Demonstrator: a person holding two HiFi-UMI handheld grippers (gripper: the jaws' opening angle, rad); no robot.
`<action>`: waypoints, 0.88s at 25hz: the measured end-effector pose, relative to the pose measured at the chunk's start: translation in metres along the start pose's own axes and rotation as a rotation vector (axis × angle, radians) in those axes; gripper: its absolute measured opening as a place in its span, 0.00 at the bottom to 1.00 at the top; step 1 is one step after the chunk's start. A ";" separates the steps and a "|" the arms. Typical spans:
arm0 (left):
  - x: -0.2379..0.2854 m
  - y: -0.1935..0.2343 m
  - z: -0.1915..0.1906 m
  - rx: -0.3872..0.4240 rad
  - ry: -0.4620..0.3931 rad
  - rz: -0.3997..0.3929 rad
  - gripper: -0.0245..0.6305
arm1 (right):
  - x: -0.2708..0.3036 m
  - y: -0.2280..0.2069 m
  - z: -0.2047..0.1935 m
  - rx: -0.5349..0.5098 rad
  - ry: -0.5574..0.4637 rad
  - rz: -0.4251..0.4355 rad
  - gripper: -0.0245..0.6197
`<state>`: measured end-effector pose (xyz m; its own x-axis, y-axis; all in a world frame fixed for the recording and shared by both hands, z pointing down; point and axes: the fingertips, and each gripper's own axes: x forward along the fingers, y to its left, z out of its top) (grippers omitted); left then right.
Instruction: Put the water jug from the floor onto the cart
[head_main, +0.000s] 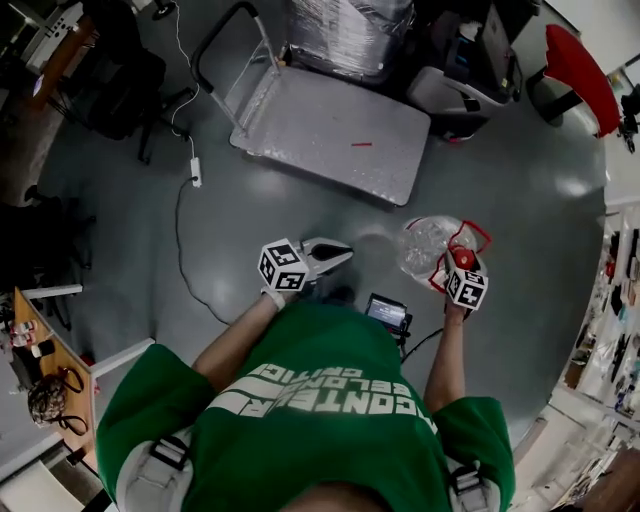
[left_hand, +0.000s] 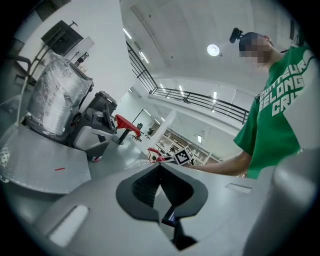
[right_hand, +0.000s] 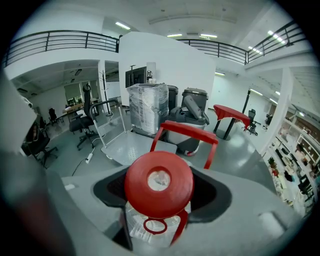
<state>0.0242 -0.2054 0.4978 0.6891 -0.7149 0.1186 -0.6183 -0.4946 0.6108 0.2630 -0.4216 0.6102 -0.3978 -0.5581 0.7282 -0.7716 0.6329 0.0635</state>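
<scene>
Water jug (head_main: 428, 245): clear, rounded plastic body, off the floor and not on the cart, in the air near its front edge.
Cap (right_hand: 158, 182): round, red, smooth; a red angular carry handle (right_hand: 186, 131) stands above it.
Right gripper (head_main: 458, 262): grey jaws clamped on the jug's neck under the cap.
Left gripper (head_main: 345, 253): jaws closed together, nothing between them.
Cart (head_main: 330, 140): flat grey platform with a tube handle, carrying a load (head_main: 345, 30) wrapped in film.
Floor (head_main: 250, 230): grey, glossy.
</scene>
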 end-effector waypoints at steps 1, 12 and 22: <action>0.000 0.007 0.008 0.007 -0.007 0.002 0.06 | 0.007 0.002 0.009 -0.003 -0.003 0.005 0.51; -0.023 0.065 0.065 0.034 -0.082 0.030 0.06 | 0.061 0.041 0.068 -0.046 0.003 0.052 0.51; -0.062 0.110 0.091 0.022 -0.101 0.051 0.06 | 0.097 0.075 0.119 -0.073 -0.007 0.059 0.51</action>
<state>-0.1209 -0.2608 0.4864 0.6160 -0.7847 0.0689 -0.6603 -0.4668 0.5883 0.1073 -0.4928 0.6044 -0.4456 -0.5223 0.7271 -0.7086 0.7021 0.0701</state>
